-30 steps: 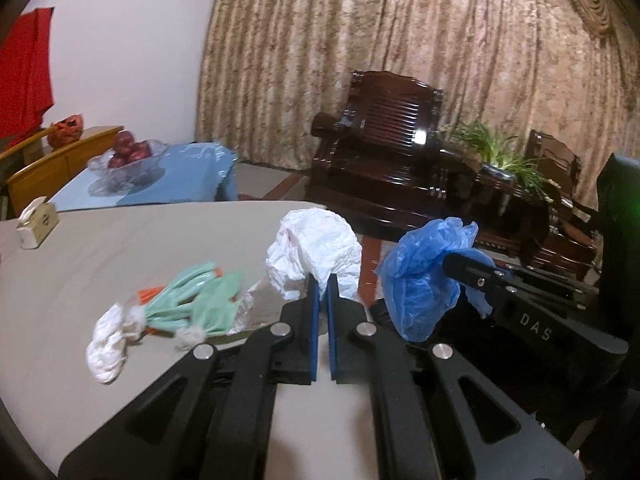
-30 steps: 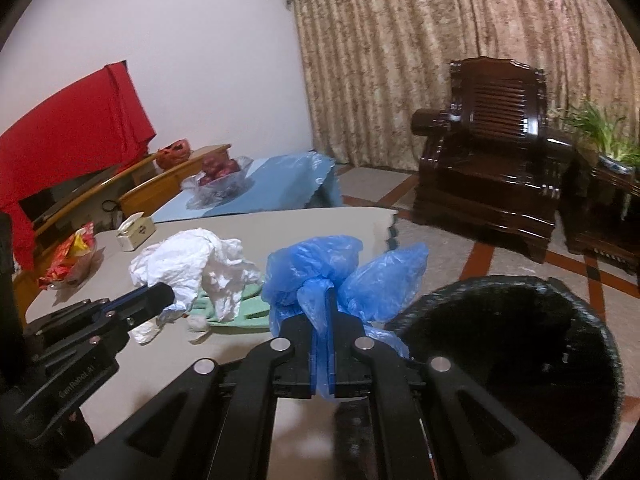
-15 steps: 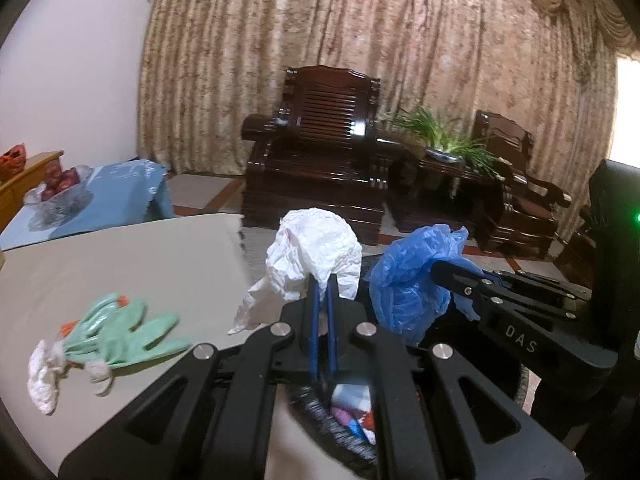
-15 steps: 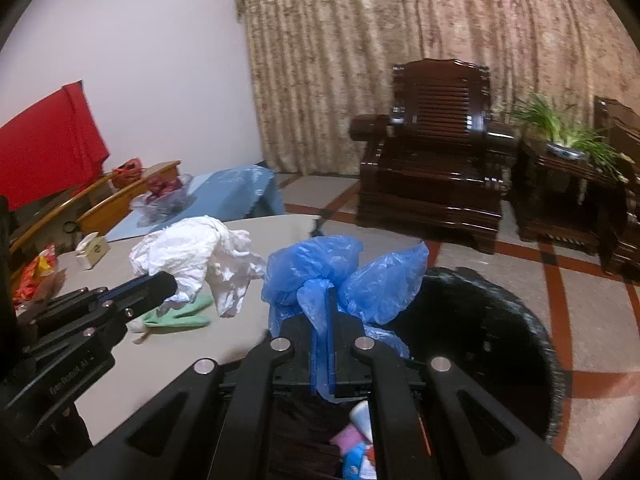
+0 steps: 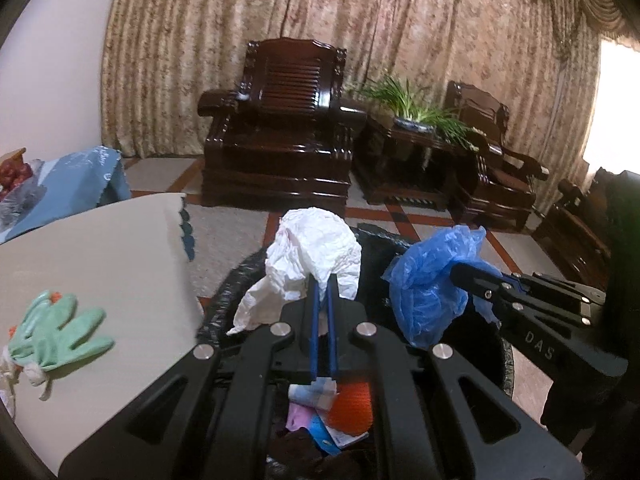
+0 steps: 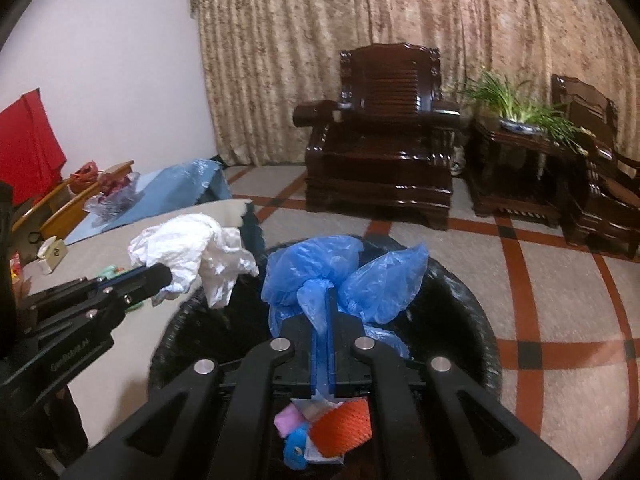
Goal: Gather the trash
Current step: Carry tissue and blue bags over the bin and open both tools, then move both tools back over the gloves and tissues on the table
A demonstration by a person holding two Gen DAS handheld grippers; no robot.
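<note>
The white crumpled bag is hanging over the black-lined bin, pinched in the left gripper jaws. Beside it, the right gripper jaws are pinching the blue plastic bag above the same bin. Green gloves are lying on the beige surface nearby.

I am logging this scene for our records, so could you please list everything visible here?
white plastic bag: 1, white, in left gripper, above bin
blue plastic bag: 1, blue, in right gripper, above bin
trash bin: 1, black-lined, on floor beside table, trash inside
gloves: green, on table
table: 1, beige
armchairs: 2, dark wood, by curtain
plant: 1, green, between armchairs
left gripper: shut
right gripper: shut
</note>
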